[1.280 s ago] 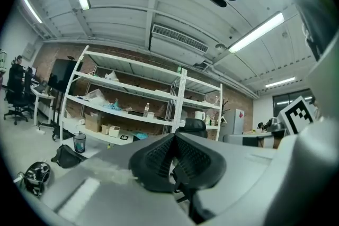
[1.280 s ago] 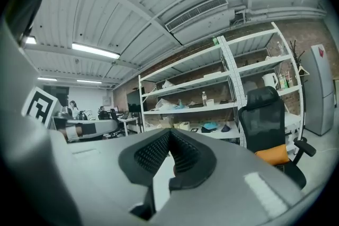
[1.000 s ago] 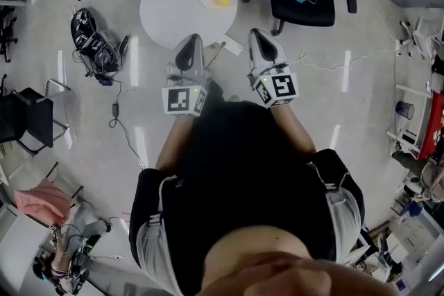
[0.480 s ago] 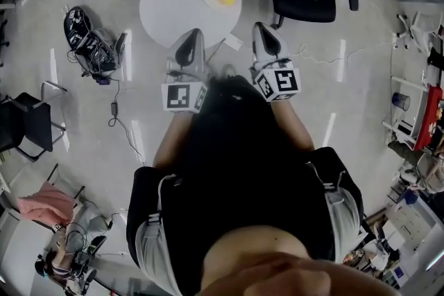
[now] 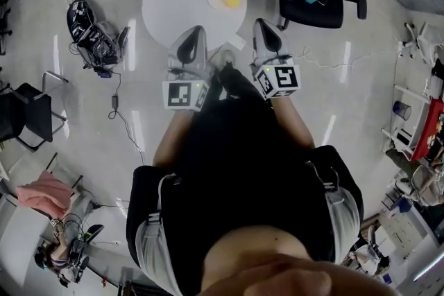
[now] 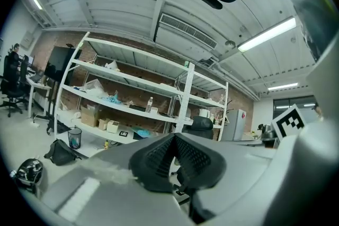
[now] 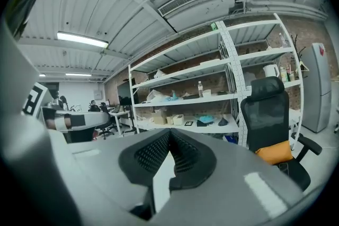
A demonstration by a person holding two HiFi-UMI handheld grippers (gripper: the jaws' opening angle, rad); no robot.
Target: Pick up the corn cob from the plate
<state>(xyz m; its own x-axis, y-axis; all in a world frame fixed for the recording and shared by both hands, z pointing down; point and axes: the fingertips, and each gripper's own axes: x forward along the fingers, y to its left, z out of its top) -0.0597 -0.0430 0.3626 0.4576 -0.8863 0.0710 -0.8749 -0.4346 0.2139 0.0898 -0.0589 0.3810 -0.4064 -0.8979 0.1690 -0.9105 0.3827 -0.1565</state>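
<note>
The scene is viewed by the head camera from high above, steeply downward, over the person's torso (image 5: 243, 170). The round desk (image 5: 173, 3) is placed at the top of that view, and the left claw (image 5: 193, 38) and right claw (image 5: 263, 30) are seen from behind. Each claw camera is mounted close behind its own jaws and is aimed roughly level across the room, towards white shelving (image 6: 132, 95). The shelving is shared by both claw views. The black office chair (image 5: 302, 10) is shared by the head view and the right claw view.
</note>
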